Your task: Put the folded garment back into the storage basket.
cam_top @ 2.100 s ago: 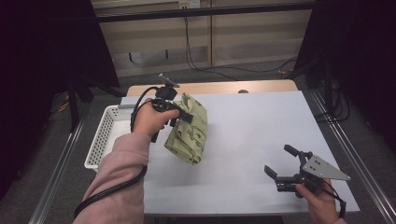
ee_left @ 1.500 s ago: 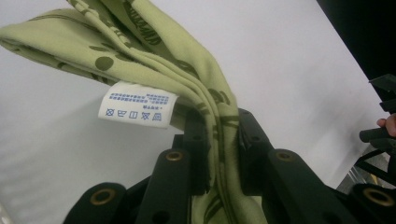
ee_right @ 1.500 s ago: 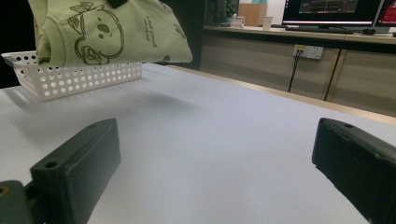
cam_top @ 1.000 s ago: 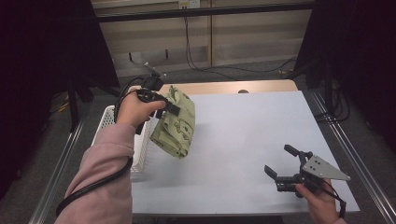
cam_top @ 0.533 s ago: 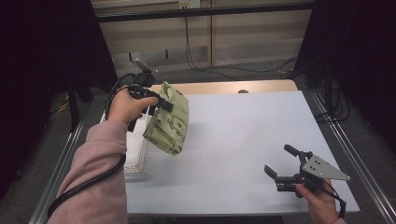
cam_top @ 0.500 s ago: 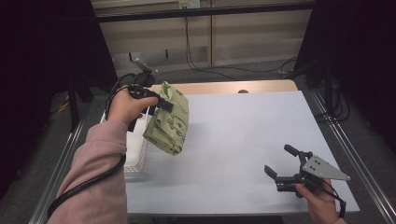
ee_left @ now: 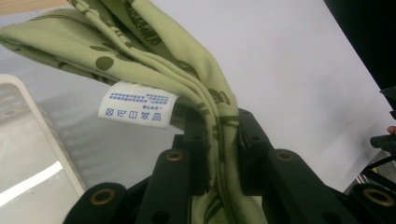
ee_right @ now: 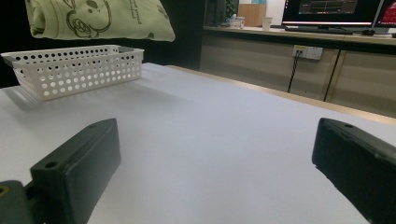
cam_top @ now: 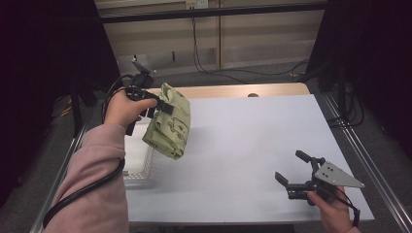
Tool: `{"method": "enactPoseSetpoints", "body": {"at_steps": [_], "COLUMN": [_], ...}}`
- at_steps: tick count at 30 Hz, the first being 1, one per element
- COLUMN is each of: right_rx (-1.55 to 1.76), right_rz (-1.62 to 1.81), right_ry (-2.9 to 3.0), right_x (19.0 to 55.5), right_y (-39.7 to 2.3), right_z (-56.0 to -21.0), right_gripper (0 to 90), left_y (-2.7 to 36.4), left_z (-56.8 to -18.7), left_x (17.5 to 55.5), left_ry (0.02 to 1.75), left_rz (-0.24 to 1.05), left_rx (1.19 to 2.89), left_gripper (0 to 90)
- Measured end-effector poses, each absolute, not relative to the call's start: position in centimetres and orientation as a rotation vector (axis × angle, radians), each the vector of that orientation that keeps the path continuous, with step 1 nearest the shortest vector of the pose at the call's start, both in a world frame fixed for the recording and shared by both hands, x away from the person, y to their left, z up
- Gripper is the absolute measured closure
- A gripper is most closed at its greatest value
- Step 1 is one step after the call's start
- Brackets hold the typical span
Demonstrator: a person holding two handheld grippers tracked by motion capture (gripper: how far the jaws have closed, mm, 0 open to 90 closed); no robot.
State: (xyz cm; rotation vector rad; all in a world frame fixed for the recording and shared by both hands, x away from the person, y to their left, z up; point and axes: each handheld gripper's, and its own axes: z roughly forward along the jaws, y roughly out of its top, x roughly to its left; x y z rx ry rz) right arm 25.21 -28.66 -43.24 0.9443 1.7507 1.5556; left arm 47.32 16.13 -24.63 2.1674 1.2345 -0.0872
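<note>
Item: green folded cloth [cam_top: 169,127], which we are gripping in the left hand-held gripper [cam_top: 163,106], carrying above the white basket [cam_top: 138,165]; next, likely lowering in. Right hand-held gripper [cam_top: 291,180] resting open, empty.

The left gripper [cam_top: 163,106] has carried the green cloth [cam_top: 169,127] leftward over the white basket [cam_top: 137,167].

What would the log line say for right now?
left gripper: shut on green cloth, lifted over white basket | right gripper: open, empty, low over table
</note>
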Motion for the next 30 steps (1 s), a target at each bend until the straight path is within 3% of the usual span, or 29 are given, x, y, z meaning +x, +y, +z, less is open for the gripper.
{"method": "enactPoseSetpoints", "body": {"at_steps": [30], "right_rx": [0.942], "right_rz": [1.554], "right_ry": [1.752], "right_x": [25.2], "right_y": [-28.6], "right_z": [-43.3], "right_gripper": [0.8], "left_y": [18.6], "left_z": [-24.1], "left_x": [47.6], "left_ry": [1.282], "left_rz": [-0.045], "left_rx": [2.154], "left_gripper": [77.4]}}
